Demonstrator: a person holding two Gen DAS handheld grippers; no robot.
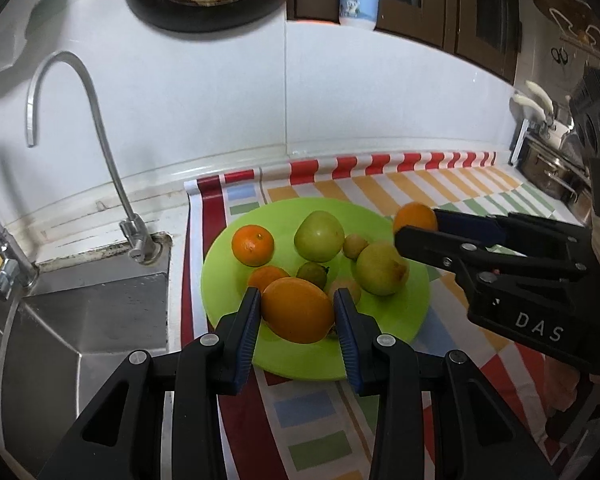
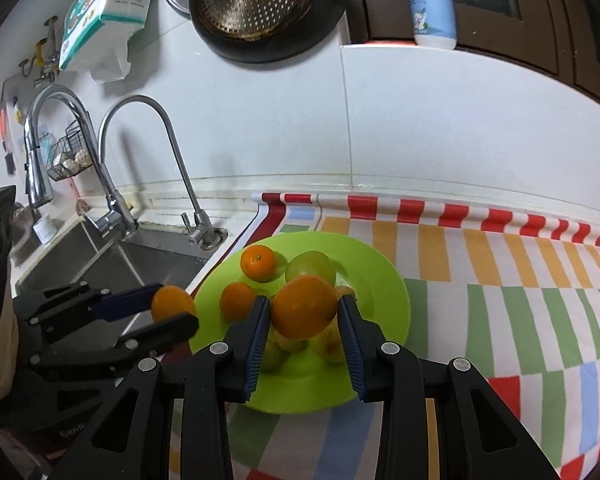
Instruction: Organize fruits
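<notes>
A lime green plate sits on the striped cloth and holds several oranges, green apples and small fruits. My left gripper is shut on a large orange held above the plate's near side. It also shows in the right wrist view, gripping that orange left of the plate. My right gripper is shut on another orange above the plate. In the left wrist view the right gripper holds its orange over the plate's right rim.
A steel sink with two curved taps lies left of the plate. The striped cloth stretches to the right. A black pan hangs on the white wall, with a white bottle on the ledge. Steel pots stand far right.
</notes>
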